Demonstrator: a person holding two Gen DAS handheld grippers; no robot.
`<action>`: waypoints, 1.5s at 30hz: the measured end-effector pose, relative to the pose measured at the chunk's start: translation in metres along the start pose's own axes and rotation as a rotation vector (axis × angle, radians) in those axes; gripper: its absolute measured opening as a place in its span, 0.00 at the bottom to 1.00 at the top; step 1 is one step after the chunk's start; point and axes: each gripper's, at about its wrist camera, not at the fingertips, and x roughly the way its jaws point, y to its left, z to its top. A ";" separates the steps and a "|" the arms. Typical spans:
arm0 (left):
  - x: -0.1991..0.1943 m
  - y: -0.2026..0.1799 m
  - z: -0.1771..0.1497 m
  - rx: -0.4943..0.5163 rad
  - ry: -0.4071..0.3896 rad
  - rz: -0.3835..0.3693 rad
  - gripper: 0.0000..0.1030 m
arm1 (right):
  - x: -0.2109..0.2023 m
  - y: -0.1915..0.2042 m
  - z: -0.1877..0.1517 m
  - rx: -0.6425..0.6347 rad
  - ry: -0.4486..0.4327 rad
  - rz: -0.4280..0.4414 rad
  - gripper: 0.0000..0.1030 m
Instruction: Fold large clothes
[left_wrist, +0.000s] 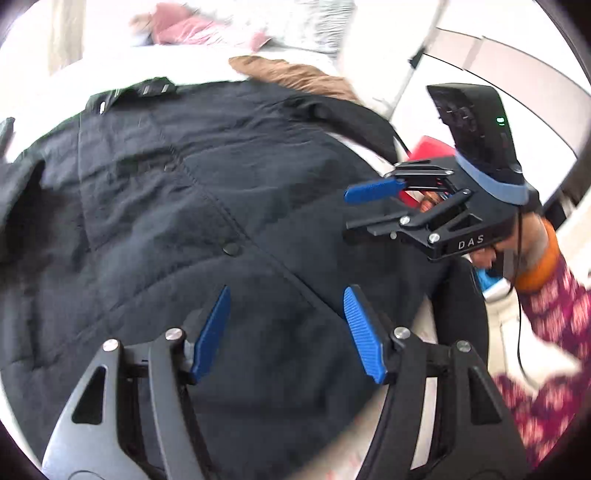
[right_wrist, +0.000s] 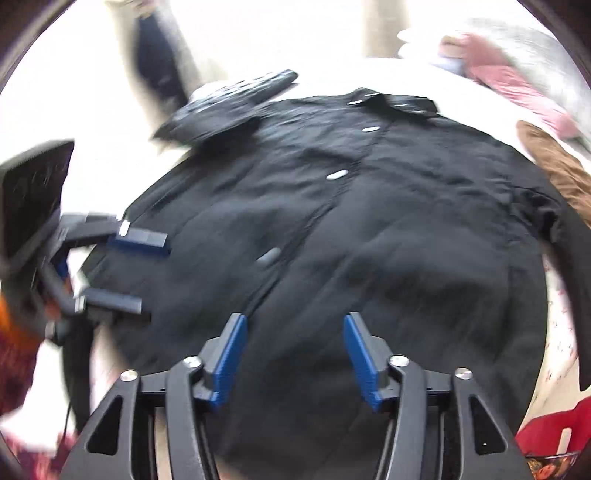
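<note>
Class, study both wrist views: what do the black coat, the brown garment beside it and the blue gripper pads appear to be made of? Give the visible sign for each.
Black coat: probably matte woven cloth, lightly padded; stitched seams, soft creases, no shine.
Brown garment: looks fuzzy, perhaps fleece or faux fur; blur leaves it open.
Blue pads: likely moulded plastic or rubber; fine ribbing, even colour.

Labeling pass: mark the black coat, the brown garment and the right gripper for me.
black coat (left_wrist: 166, 192): left wrist view, on the front panel left of the snap placket.
brown garment (left_wrist: 291, 75): left wrist view, on its fuzzy top surface.
right gripper (left_wrist: 356, 210): left wrist view, midway between its open fingertips.
</note>
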 end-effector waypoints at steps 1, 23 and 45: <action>0.014 0.011 -0.002 -0.036 0.029 -0.002 0.63 | 0.012 -0.011 0.003 0.030 0.010 -0.007 0.57; -0.064 0.103 0.008 0.069 0.083 0.598 0.90 | 0.027 -0.017 0.005 0.090 0.197 -0.113 0.71; -0.230 0.320 0.058 -0.395 -0.483 0.898 0.11 | 0.091 -0.011 0.108 0.006 0.214 -0.140 0.71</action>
